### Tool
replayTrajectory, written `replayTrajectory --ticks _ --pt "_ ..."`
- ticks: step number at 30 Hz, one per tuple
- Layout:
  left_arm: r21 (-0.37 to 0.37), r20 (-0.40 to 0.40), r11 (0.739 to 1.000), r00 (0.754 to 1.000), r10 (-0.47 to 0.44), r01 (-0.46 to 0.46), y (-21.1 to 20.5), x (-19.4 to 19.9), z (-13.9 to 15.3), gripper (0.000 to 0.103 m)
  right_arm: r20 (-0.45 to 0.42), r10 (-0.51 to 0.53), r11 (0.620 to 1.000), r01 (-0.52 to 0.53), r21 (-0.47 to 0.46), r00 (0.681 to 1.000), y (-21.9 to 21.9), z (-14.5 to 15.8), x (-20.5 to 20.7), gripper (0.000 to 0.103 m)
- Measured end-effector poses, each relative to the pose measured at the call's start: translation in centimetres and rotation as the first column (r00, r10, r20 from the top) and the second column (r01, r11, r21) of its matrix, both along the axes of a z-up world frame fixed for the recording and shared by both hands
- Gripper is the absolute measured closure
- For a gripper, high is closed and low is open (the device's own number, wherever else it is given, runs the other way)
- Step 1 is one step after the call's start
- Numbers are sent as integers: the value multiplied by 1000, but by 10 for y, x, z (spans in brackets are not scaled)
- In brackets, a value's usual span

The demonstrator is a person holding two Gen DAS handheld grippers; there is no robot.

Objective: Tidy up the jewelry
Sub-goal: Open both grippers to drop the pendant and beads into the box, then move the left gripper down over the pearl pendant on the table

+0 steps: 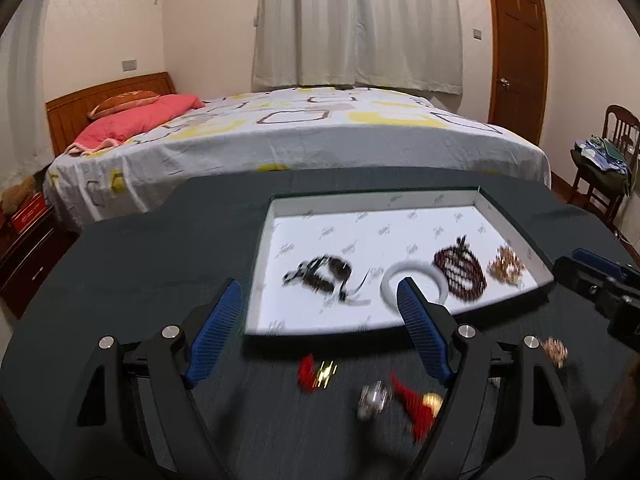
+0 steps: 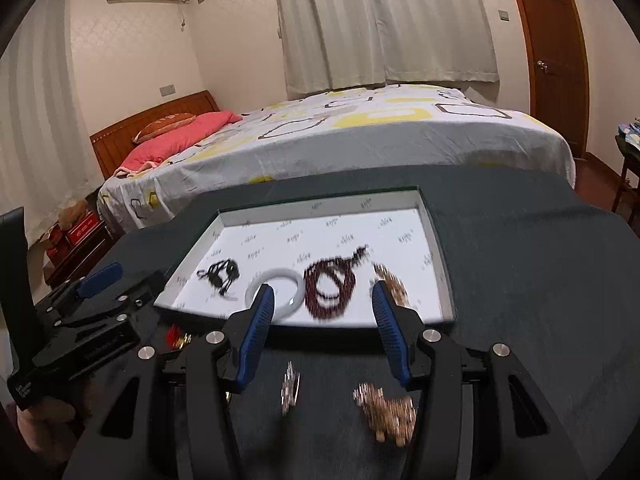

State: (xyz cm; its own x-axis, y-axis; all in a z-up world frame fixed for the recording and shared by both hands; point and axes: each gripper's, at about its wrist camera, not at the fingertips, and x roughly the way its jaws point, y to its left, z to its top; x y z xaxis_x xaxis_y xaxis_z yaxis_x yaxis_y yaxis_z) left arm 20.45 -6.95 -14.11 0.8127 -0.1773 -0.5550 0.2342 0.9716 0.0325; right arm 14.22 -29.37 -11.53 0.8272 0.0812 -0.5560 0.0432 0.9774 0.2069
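Observation:
A shallow white tray (image 1: 280, 322) (image 2: 440, 280) lies on the dark table. In it are a black necklace (image 1: 320, 274) (image 2: 220, 272), a white bangle (image 1: 420, 270) (image 2: 280, 276), a dark red bead string (image 1: 460, 270) (image 2: 330, 288) and a gold piece (image 1: 506, 268) (image 2: 394, 286). On the table in front lie two red-and-gold tassel pieces (image 1: 318, 372) (image 1: 416, 404), a silver piece (image 1: 374, 398) (image 2: 290, 388) and a gold cluster (image 2: 386, 406) (image 1: 554, 350). My left gripper (image 1: 320, 312) is open and empty above them. My right gripper (image 2: 324, 308) is open and empty over the tray's near edge.
The dark cloth-covered table (image 1: 160, 248) ends at a bed (image 1: 320, 136) behind. A nightstand (image 1: 24, 256) stands at the left, a chair (image 1: 604, 160) with clothes at the right. The other gripper shows at each view's side (image 1: 600, 280) (image 2: 92, 308).

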Motion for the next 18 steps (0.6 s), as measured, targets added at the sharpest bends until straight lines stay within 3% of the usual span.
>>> replayTrajectory --ticks 10,12,14,18 --pt "13 -78 1000 997 7 -6 14 -44 -31 35 -47 3 1000 -3 2 999 5 -24 -39 52" --pt "22 -82 1000 997 -7 9 9 -49 -36 38 -52 8 1000 -8 2 999 6 -27 -43 52" --pt "30 -94 999 995 -29 32 3 -48 -40 48 -58 14 1000 -13 2 998 7 -29 -45 52" --pt "32 -121 998 992 -47 51 -5 -44 -48 50 -61 13 1000 -12 17 998 5 -35 -49 52"
